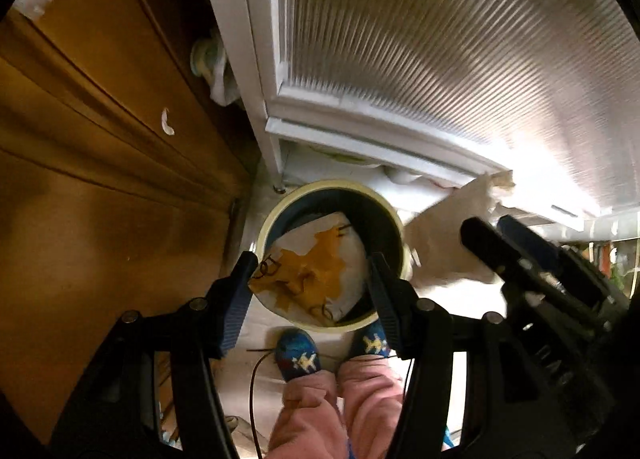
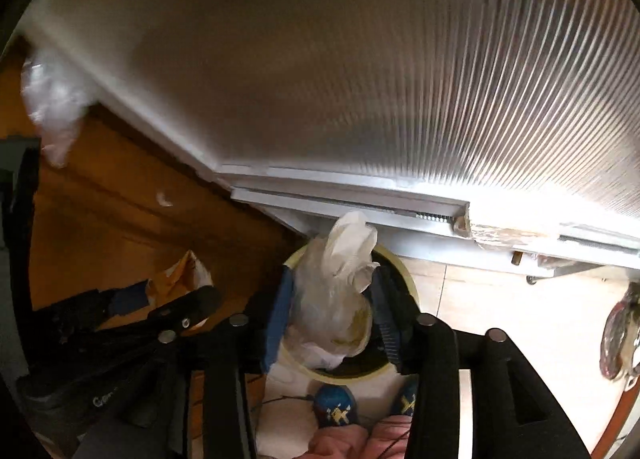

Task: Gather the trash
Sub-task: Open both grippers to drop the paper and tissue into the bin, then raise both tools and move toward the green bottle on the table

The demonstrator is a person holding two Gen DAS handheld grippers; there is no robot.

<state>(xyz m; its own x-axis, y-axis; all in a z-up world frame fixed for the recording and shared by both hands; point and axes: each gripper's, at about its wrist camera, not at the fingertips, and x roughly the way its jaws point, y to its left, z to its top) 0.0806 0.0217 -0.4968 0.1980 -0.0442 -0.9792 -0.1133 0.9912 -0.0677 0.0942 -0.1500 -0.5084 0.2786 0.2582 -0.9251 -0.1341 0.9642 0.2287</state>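
Your left gripper (image 1: 312, 279) pointed down over the round bin (image 1: 394, 219), and its fingers (image 1: 236, 295) pressed on both sides of a yellow-and-white wrapper (image 1: 316, 275) hanging in the bin's mouth. Your right gripper (image 2: 332, 307) held a crumpled white plastic bag (image 2: 340, 287) between its fingers (image 2: 280, 311), directly above the same bin (image 2: 408, 271); whether those fingers clamped the bag or had let go, I could not tell. Below both sets of fingers stood your blue patterned socks (image 1: 298, 355) and pink trousers (image 1: 336, 407), with a ribbed white door (image 1: 440, 39) beyond the bin.
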